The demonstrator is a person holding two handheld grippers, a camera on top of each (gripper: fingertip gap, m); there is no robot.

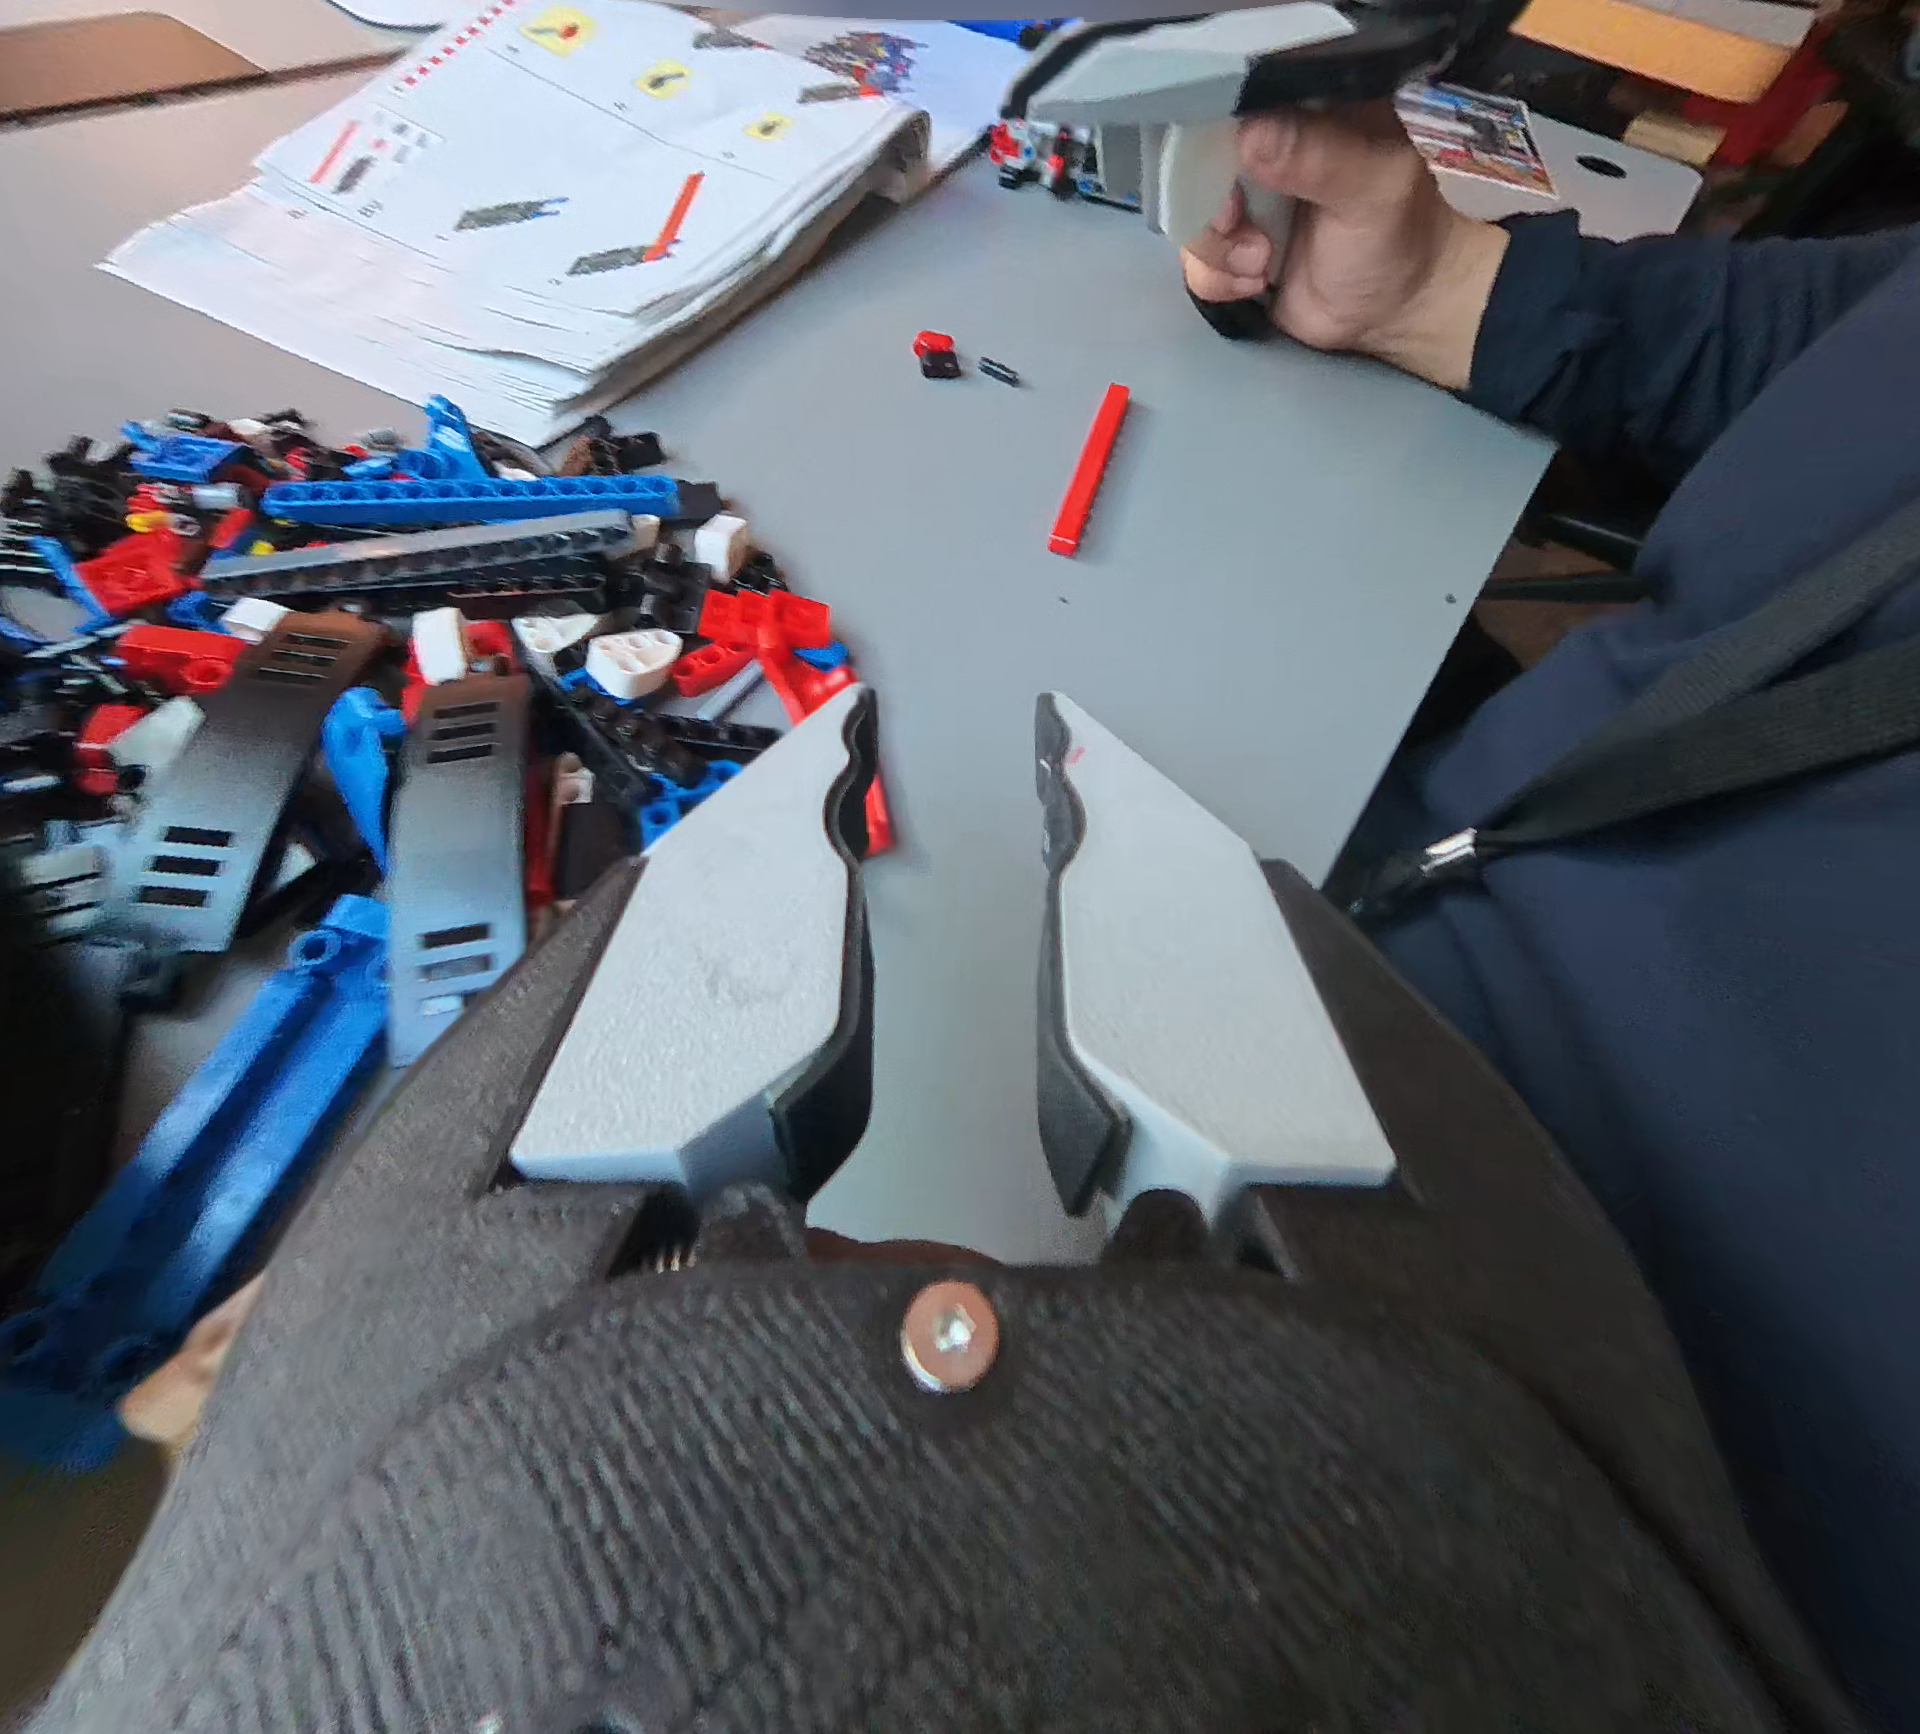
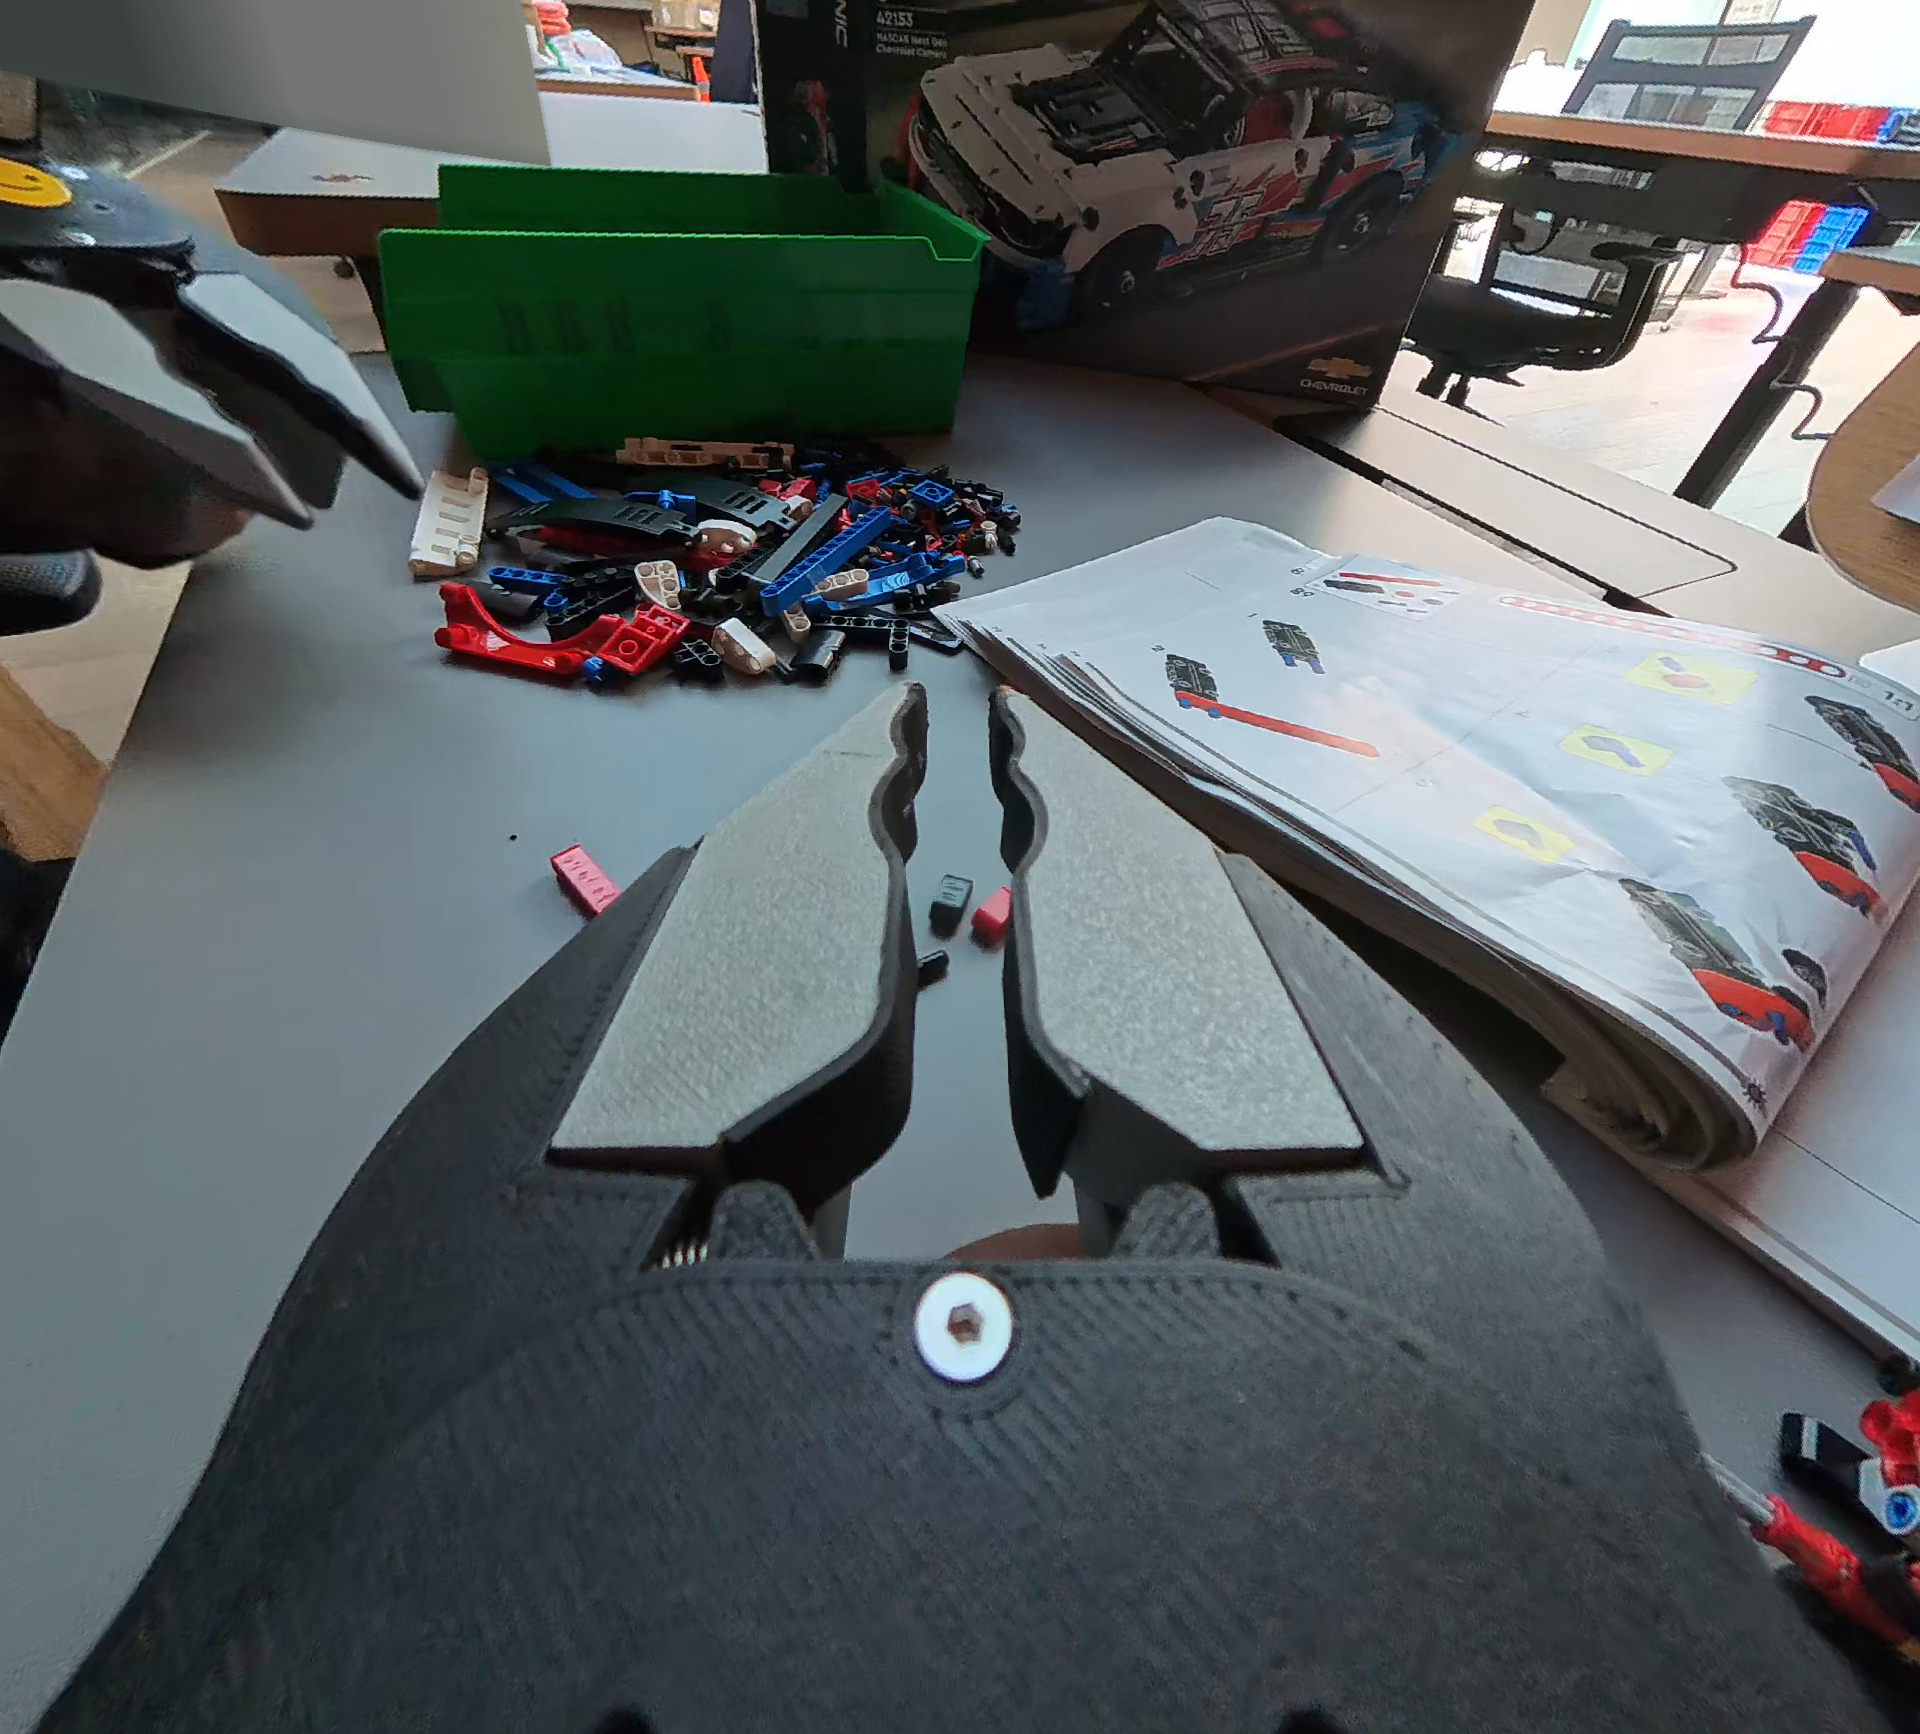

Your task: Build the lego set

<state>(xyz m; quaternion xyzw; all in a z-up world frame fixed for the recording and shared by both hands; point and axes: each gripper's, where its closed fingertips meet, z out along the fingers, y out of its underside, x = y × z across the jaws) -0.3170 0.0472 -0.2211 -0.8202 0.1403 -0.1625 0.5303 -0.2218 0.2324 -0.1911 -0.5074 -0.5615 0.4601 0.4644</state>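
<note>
The left gripper (image 1: pixel 956 718) hangs over bare grey table (image 1: pixel 1247 645) with its jaws spread apart and nothing between them; its left finger (image 1: pixel 727 905) overlaps the near edge of a pile of loose building pieces (image 1: pixel 416 624) in red, blue, black and white. Ahead of it, alone on the table, lies a long red bar (image 1: pixel 1089 469), and beyond that a small red-and-black piece (image 1: pixel 938 354) with a tiny dark pin (image 1: pixel 1000 370) just beside it. An open instruction booklet (image 1: pixel 582 157) lies farther back. The right gripper (image 2: pixel 958 708), held in a hand (image 1: pixel 1340 250), has its jaws drawn close with a narrow gap and nothing gripped; through that gap the small black piece (image 2: pixel 951 900) and a small red piece (image 2: pixel 992 913) show on the table below, apart from the pads. Behind the pile in the right wrist view stand a green bin (image 2: pixel 675 313) and a printed box (image 2: pixel 1195 105).
</note>
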